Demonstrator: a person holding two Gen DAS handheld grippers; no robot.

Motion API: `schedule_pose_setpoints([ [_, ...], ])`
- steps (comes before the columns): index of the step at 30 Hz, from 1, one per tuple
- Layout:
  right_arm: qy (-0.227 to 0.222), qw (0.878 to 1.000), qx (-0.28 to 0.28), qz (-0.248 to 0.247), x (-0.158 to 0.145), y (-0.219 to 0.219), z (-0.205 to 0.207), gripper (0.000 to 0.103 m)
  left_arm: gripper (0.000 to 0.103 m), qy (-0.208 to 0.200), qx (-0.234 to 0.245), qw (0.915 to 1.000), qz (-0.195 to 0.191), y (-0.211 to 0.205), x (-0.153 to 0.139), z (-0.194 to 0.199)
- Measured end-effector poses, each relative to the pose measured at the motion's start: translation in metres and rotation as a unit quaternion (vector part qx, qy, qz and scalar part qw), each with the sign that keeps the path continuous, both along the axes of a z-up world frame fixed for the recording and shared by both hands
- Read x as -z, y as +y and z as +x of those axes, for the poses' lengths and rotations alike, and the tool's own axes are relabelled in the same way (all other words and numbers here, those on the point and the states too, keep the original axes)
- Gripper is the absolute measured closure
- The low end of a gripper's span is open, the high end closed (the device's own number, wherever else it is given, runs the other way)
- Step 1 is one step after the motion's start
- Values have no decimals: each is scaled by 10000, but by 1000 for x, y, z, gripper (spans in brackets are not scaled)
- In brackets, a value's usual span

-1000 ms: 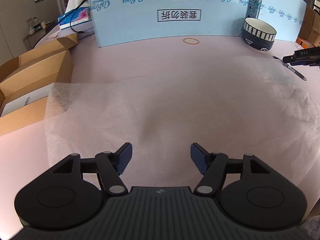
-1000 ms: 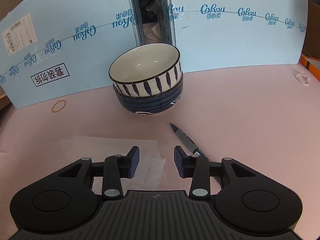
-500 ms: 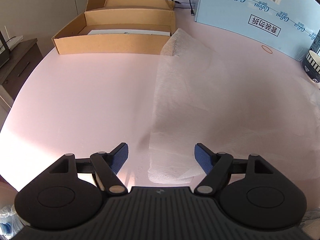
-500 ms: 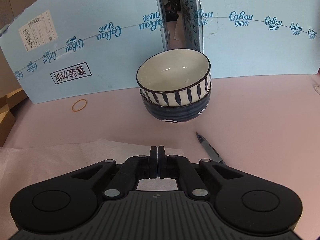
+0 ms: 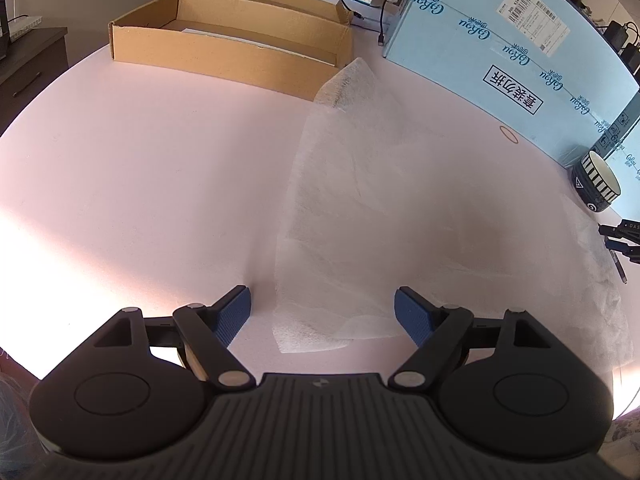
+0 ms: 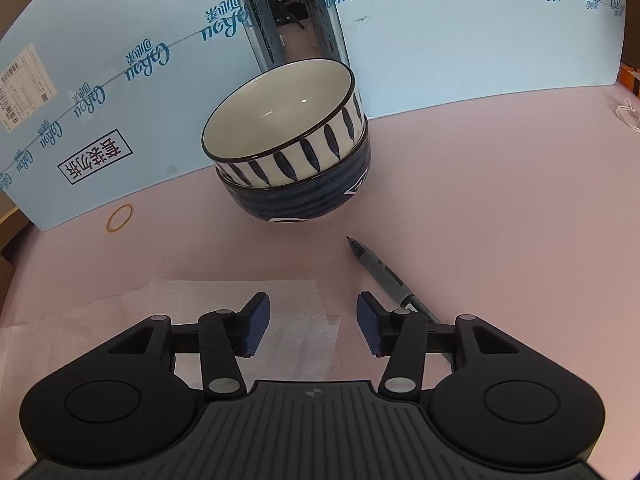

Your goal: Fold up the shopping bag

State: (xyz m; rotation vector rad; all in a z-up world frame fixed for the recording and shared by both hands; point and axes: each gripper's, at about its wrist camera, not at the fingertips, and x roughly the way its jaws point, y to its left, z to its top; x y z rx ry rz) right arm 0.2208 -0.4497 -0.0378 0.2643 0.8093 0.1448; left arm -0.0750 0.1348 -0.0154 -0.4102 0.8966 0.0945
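A thin white translucent shopping bag (image 5: 384, 208) lies spread flat on the pink table (image 5: 140, 184). My left gripper (image 5: 322, 312) hovers over the bag's near left corner, its jaws opening, and the corner lies loose between the blue pads without being pressed. My right gripper (image 6: 313, 322) is over the bag's far right corner (image 6: 280, 300), its jaws also opening, with the corner flat beneath them. From the left wrist view the right gripper's fingertips (image 5: 618, 236) show at the right edge.
Two stacked bowls (image 6: 292, 164) stand just beyond the right gripper, a pen (image 6: 384, 276) beside its right finger. A light blue carton (image 6: 120, 60) walls the back. A rubber band (image 6: 119, 218) lies near it. An open cardboard box (image 5: 232, 44) sits far left.
The left gripper swung from the bag's middle to its left corner and widened. The right gripper shut over the bag's corner, then reopened, leaving the corner flat.
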Motion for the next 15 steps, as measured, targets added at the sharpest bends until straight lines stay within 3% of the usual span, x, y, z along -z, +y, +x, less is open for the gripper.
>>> schedule_pose_setpoints([
  [4,65,9997,-49,-211,0,7,3,46,26,-183,-101,9991,-364,3,4,8],
  [6,126,9985,-72,-519,-2,15,5,52,36,-238,-122,9980,-581,4,4,12],
  [8,118,9980,-37,-620,-4,17,4,74,79,-167,-90,9960,-875,5,5,17],
  [9,104,9982,-20,-588,-5,16,3,83,89,-149,-86,9941,-1071,6,6,19],
  [10,109,9989,-44,-450,-5,14,2,101,97,-147,-90,9928,-1184,6,5,19],
  [11,175,9996,-105,-215,-5,11,1,102,97,-148,-94,9926,-1200,7,3,18],
  [15,68,9997,-124,-188,-9,16,-7,102,99,24,-79,9929,-1184,13,-11,13],
])
